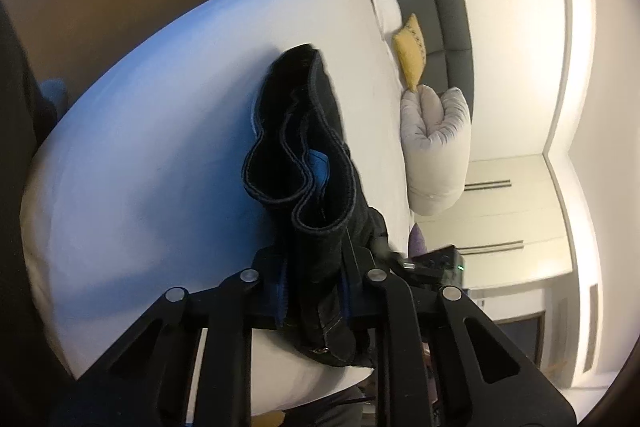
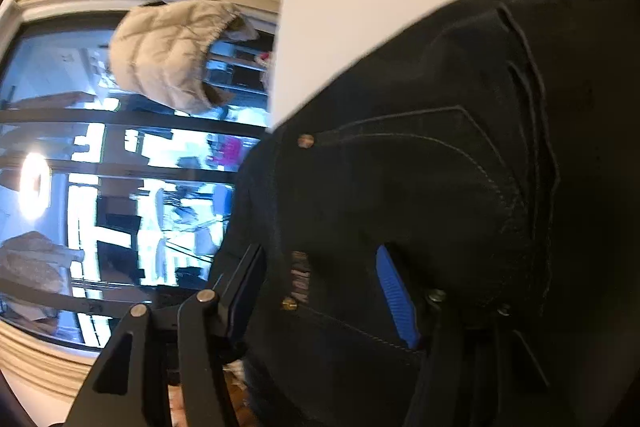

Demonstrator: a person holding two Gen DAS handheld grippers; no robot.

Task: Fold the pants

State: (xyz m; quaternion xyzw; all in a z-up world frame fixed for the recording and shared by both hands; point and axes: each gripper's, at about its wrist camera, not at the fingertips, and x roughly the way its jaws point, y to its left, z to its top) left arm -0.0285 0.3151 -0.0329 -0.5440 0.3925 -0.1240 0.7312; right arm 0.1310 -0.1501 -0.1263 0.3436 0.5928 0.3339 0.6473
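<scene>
The black denim pants (image 1: pixel 304 147) lie bunched on the white bed (image 1: pixel 160 107), their hems looping open toward the far side. My left gripper (image 1: pixel 314 293) is shut on a thick fold of them near the bed's edge, with a blue pad showing on each side of the cloth. In the right wrist view the pants' waist part (image 2: pixel 440 187), with rivets and a pocket seam, fills the right half. My right gripper (image 2: pixel 320 295) holds a wide bundle of that denim between its blue pads (image 2: pixel 396 299); the cloth partly hides the right finger.
A yellow cushion (image 1: pixel 410 55) and a rolled grey duvet (image 1: pixel 436 147) lie at the bed's head by a dark headboard (image 1: pixel 444 7). White cupboards (image 1: pixel 512 207) stand beyond. A beige puffer jacket (image 2: pixel 172 55) hangs before a large window (image 2: pixel 120 167).
</scene>
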